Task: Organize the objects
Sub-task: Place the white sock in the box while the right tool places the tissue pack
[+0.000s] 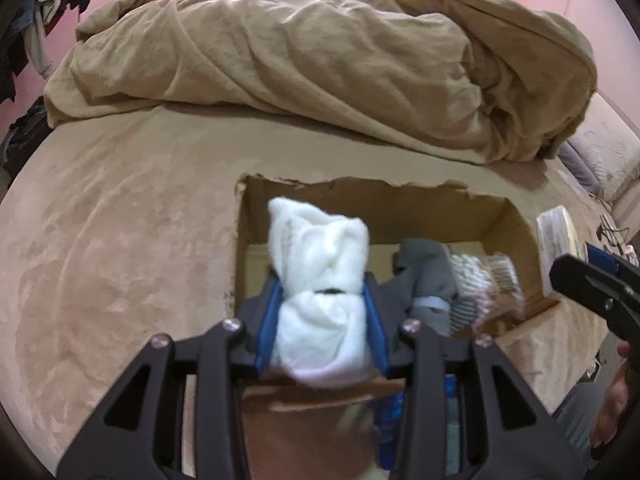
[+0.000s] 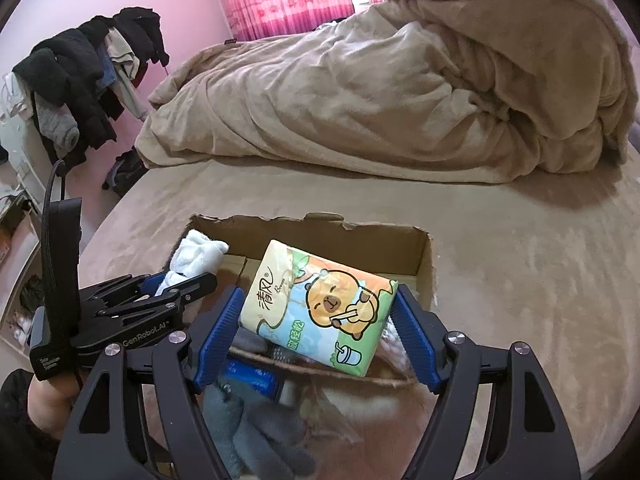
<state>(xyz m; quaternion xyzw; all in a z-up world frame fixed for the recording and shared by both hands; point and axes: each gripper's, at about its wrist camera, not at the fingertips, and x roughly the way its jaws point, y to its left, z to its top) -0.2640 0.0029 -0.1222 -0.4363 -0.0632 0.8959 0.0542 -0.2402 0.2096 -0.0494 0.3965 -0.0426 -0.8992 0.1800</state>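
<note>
1. L gripper [image 1: 322, 316] pinches white sock bundle [image 1: 320, 296] btwn blue pads, held above cardboard box [image 1: 504, 216] at its left side; judged: poised for drop-in, sorting into box.
2. R gripper [image 2: 318, 318] pinches tissue pack [image 2: 316, 308] across its short sides, tilted, over box's near rim [image 2: 424, 256]; judged: also en route into box.
3. Box sits on tan bed sheet [image 1: 120, 240]; duvet [image 1: 320, 60] heaped at 12 o'clock.
4. Inside box, approx 3 o'clock of white bundle: grey socks [image 1: 428, 280], patterned socks [image 1: 480, 284].
5. Bundle: soft, rolled, knotted look, fluffy. Pack: glossy wrap, cartoon animal print, squashes slightly w/ grip.
</note>
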